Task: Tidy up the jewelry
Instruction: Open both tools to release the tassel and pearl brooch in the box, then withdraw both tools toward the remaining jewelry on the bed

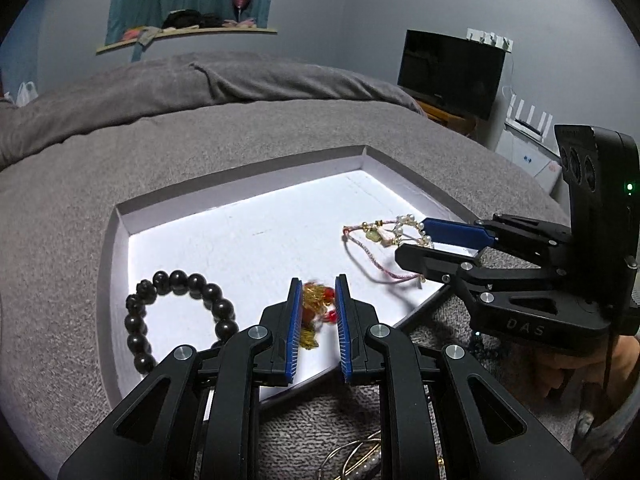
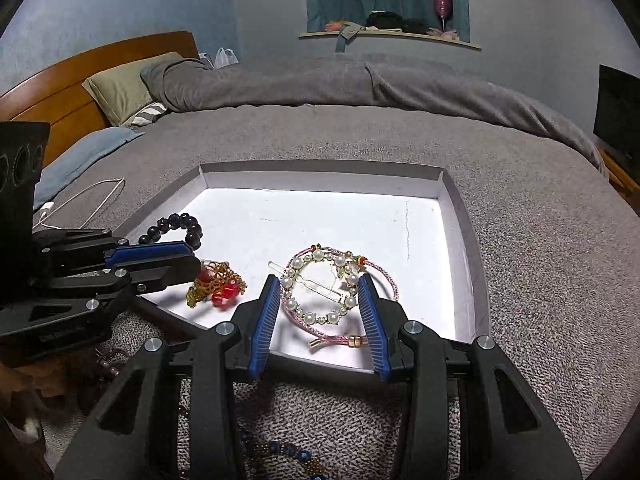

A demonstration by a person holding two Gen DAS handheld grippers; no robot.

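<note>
A shallow white tray point(image 1: 240, 216) point(image 2: 460, 240) lies on the grey bed. In it are a black bead bracelet point(image 1: 176, 308) point(image 2: 176, 226), a gold and red ornament point(image 1: 316, 308) point(image 2: 218, 284), and a pearl ring clip with a pink cord bracelet point(image 2: 320, 292) point(image 1: 384, 236). My left gripper point(image 1: 318, 328) point(image 2: 160, 258) is open, its pads either side of the gold ornament without touching it. My right gripper point(image 2: 320, 320) point(image 1: 412, 236) is open, straddling the pearl clip and pink cord at the tray's near edge.
More loose jewelry lies on the blanket in front of the tray: gold bangles point(image 1: 356, 460) and blue and gold beads point(image 2: 288, 456). A white cable point(image 2: 80, 200) lies left of the tray. Pillows, a headboard and a TV point(image 1: 452, 72) stand beyond.
</note>
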